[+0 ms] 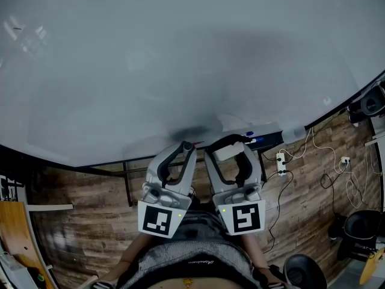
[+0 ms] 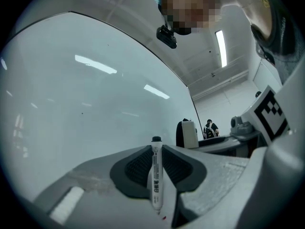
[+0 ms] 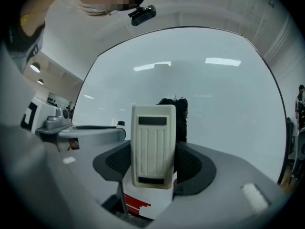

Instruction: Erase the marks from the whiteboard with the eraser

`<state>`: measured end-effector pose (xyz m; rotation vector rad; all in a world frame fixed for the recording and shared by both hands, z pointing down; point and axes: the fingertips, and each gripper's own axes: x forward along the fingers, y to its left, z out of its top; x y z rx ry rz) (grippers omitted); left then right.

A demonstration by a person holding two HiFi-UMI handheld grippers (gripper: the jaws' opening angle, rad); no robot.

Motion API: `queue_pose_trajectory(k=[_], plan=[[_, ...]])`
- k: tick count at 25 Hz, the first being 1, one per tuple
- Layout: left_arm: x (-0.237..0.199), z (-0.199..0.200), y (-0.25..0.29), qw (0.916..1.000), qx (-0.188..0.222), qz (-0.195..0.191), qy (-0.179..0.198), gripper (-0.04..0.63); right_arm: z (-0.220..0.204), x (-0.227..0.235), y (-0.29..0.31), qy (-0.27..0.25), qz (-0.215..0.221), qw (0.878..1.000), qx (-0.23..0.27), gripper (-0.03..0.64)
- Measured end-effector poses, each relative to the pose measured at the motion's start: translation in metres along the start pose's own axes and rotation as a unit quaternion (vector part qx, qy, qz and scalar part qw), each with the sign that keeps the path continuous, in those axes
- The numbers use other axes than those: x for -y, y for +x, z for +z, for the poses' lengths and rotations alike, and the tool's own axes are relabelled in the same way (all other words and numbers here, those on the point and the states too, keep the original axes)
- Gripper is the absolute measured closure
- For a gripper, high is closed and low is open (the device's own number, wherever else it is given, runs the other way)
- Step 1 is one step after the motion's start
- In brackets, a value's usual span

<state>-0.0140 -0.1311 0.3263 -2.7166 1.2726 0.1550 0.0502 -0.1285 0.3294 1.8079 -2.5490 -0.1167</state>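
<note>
The whiteboard (image 1: 150, 59) fills the upper head view and looks clean, apart from a dark patch (image 1: 194, 131) at its lower edge that I cannot tell from a shadow. My right gripper (image 1: 229, 150) is shut on the eraser (image 3: 152, 144), with its white ribbed back toward the camera and its black felt (image 3: 181, 116) toward the board (image 3: 214, 89). My left gripper (image 1: 187, 146) is shut on a white marker (image 2: 156, 175), black cap pointing at the board (image 2: 81, 104). Both grippers hang side by side just below the board's lower edge. The eraser (image 2: 189, 134) also shows in the left gripper view.
A tray ledge (image 1: 264, 139) with small items runs under the board. On the wooden floor (image 1: 84, 221) lie a power strip (image 1: 281, 162) and cables (image 1: 328, 167). Black chairs (image 1: 361, 224) stand at the right. A person (image 2: 209, 128) stands far off.
</note>
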Motion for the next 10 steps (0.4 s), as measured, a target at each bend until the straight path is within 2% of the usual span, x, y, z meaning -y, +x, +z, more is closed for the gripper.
queue_pose_trajectory(k=[10], plan=[[-0.0011,-0.0027,-0.0016,1.0000,-0.005,0.000,-0.001,0.518,0.0012,-0.0014,-0.0003,-0.005,0.001,1.000,-0.002,0.356]])
